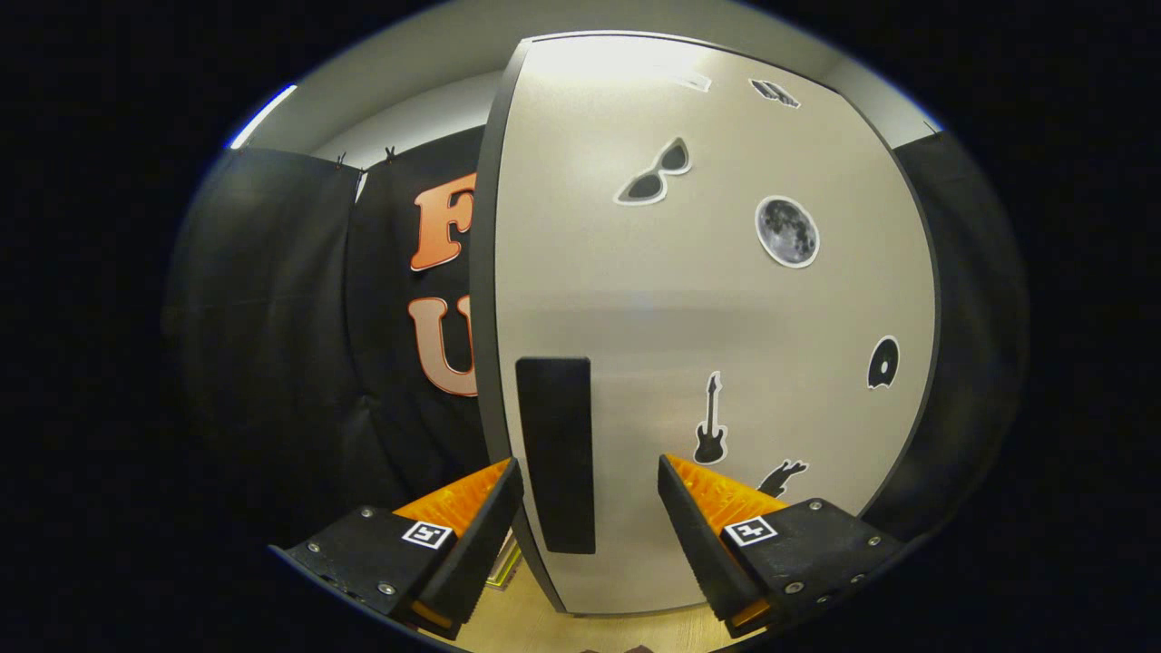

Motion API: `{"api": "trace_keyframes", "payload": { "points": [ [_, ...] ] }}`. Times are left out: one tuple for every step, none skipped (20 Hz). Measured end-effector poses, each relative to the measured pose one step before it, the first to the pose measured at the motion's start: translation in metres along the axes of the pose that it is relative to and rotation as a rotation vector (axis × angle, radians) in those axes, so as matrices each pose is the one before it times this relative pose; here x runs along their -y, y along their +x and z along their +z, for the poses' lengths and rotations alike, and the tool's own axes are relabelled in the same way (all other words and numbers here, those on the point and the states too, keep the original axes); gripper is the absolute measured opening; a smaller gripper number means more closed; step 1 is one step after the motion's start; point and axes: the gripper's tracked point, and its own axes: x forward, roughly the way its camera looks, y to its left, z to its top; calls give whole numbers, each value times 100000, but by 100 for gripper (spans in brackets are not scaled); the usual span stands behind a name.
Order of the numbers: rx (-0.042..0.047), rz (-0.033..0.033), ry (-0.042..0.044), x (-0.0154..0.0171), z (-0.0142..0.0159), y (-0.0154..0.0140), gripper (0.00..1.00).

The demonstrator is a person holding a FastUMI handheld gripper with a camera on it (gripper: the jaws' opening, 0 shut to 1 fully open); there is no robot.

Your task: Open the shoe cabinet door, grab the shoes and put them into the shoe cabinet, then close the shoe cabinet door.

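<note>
gripper (590, 508): fingers spread, straddling the dark handle (556, 453), not yet pinching | cabinet door (707, 299): handle sits near its left edge, so fingers line up there, likely to grip and swing it | stickers (787, 231): dot the door face

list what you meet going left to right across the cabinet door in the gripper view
black handle strip → sunglasses sticker → guitar sticker → moon sticker → record sticker; open gripper straddles the handle strip.
</note>
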Motion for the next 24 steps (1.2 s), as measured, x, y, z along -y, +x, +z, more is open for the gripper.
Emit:
{"api": "trace_keyframes", "payload": {
  "points": [
    [-552, 115, -649, -152, -1, -1084, 94],
    [-79, 249, -572, -129, 14, -1191, 94],
    [-139, -226, -566, 6, 65, -1214, 94],
    [-217, -476, -787, 140, 36, -1319, 94],
    [-324, -555, -882, 178, -12, -1384, 94],
    [-359, -645, -778, 299, -13, -1395, 94],
    [-692, -712, -529, 407, -168, -1518, 94],
    [-935, -1114, -533, 479, -344, -1612, 94],
    [-954, -1351, -597, 629, -384, -1568, 94],
    [-517, -1535, -748, 630, -324, -1511, 94],
    [-524, -1820, -1250, 757, -292, -1392, 94],
    [-1248, -1760, -971, 776, -370, -1380, 93],
    [26, -613, -152, 516, -29, -1334, 94],
    [599, -282, 142, 492, 117, -1201, 94],
    [453, -419, 112, 625, -26, -1190, 94],
    [451, -205, 204, 549, -18, -1067, 94],
    [1047, 282, 756, 489, 173, -968, 94],
    [1150, 1297, 1247, 348, 160, -1026, 94],
    [1032, 1373, 1506, 389, 219, -973, 94],
    [1382, 1021, 1796, 623, 283, -901, 94],
    [430, 1233, 1651, 424, 243, -848, 94],
    [-600, 1132, 868, 584, -55, -1211, 93],
    [2154, 98, -278, 773, 505, -995, 94],
    [1789, -642, -1084, 829, 398, -760, 94]
  ]
}}
